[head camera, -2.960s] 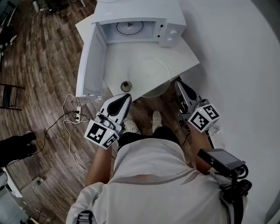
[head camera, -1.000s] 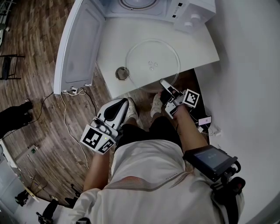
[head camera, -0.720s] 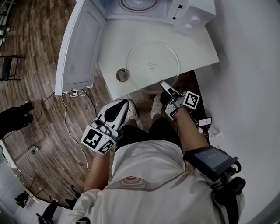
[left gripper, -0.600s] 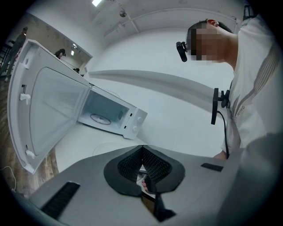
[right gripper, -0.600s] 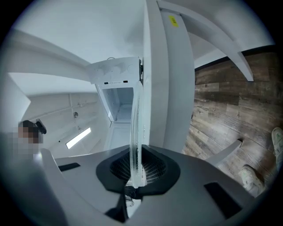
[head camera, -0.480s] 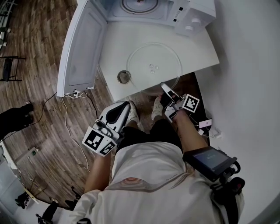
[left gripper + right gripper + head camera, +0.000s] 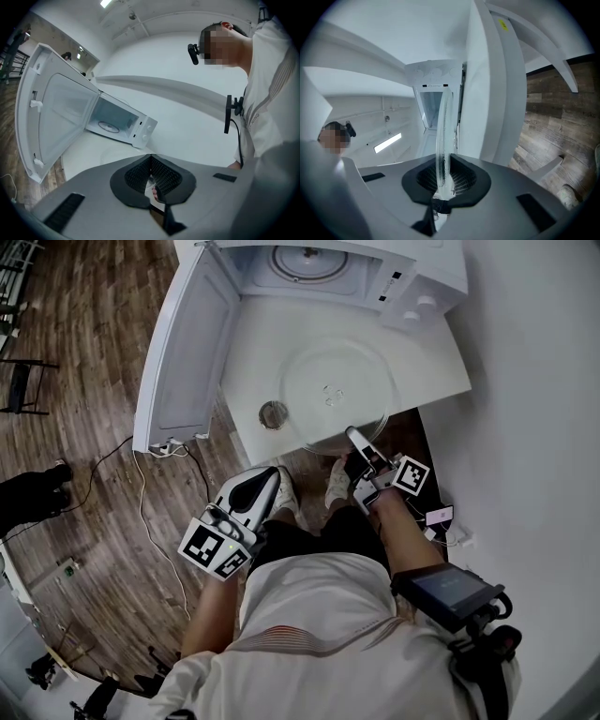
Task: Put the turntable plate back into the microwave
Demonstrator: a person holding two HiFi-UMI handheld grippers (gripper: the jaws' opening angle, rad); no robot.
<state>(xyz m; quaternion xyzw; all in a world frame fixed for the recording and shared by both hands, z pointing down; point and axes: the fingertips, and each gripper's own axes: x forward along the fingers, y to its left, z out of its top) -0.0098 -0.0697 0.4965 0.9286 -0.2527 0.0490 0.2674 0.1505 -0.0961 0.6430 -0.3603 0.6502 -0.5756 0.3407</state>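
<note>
The clear glass turntable plate (image 7: 336, 395) lies on the white table (image 7: 253, 352), its near rim hanging over the front edge. My right gripper (image 7: 352, 435) is shut on that near rim. In the right gripper view the plate (image 7: 443, 136) stands edge-on between the pads of the right gripper (image 7: 443, 164). The microwave (image 7: 412, 277) stands at the back of the table, its door (image 7: 183, 343) swung wide to the left and a roller ring (image 7: 305, 261) on its floor. My left gripper (image 7: 270, 472) hangs shut and empty below the table's front edge, seen as left gripper (image 7: 151, 160).
A small round dark-rimmed object (image 7: 273, 414) sits on the table left of the plate. A white wall runs along the right. On the wooden floor lie a power strip with cable (image 7: 169, 448) and a phone (image 7: 439, 515). My feet (image 7: 336, 479) are under the table edge.
My right gripper came in from the right to the plate's near rim and closed on it. The left gripper has stayed where it was.
</note>
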